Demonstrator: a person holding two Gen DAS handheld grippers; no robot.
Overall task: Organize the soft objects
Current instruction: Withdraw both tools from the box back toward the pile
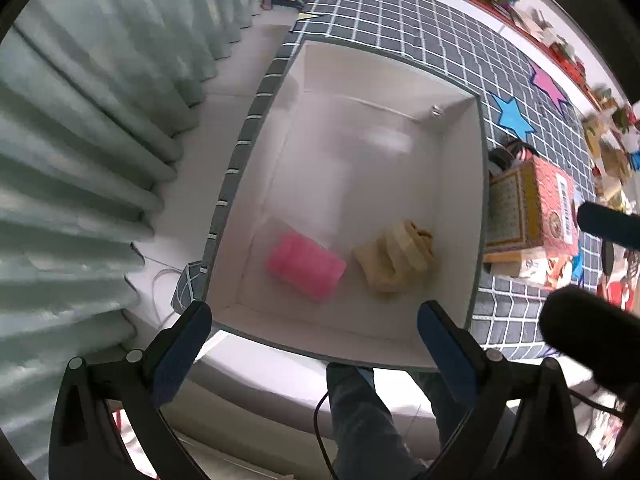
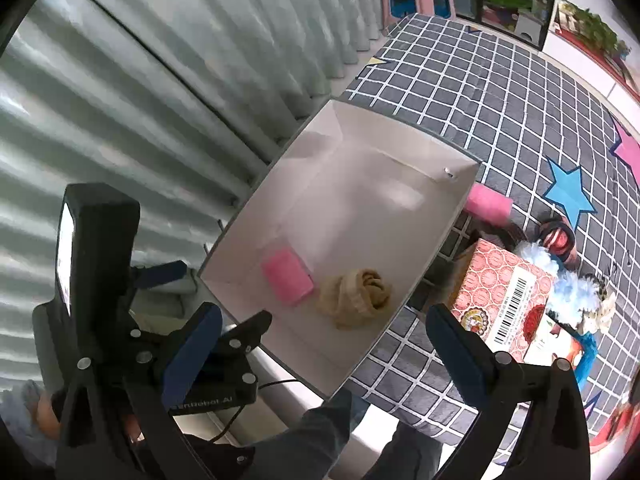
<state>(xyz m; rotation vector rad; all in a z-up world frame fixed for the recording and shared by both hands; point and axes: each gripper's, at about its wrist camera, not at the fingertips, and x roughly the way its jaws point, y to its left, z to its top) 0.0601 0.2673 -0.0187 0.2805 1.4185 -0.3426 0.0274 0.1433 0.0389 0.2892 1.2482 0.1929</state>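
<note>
— What is sitting in the white box (image 1: 456, 208) on the checked tablecloth (image 2: 500, 92)?

— Two soft pieces are lying side by side at its near end: a pink rolled cloth (image 1: 306, 266) and a tan knotted cloth (image 1: 396, 256), close together but apparently not touching. They seem to be gathered there so the far half of the box is staying free for more.

— And the tongs?

— Both are hanging empty. The left gripper (image 1: 316, 334) is pointing straight down over the near rim, its blue fingers spread wide with nothing between them. The right gripper (image 2: 324, 344) is tilting down toward the same corner, jaws at their widest, also holding nothing. Judging by that, the tan piece is already delivered.

— What is waiting outside?

— A second pink roll (image 2: 490, 204) is lying just beyond the far right corner of the box, on the cloth. Beside the box's right wall a red patterned carton (image 2: 504, 292) is standing, with a fluffy blue-and-white item (image 2: 560, 280) resting against it. Those are probably next, being nearest the right gripper.

— Any snag?

— The carton is crowding the box wall, so reaching between them may be awkward.
</note>
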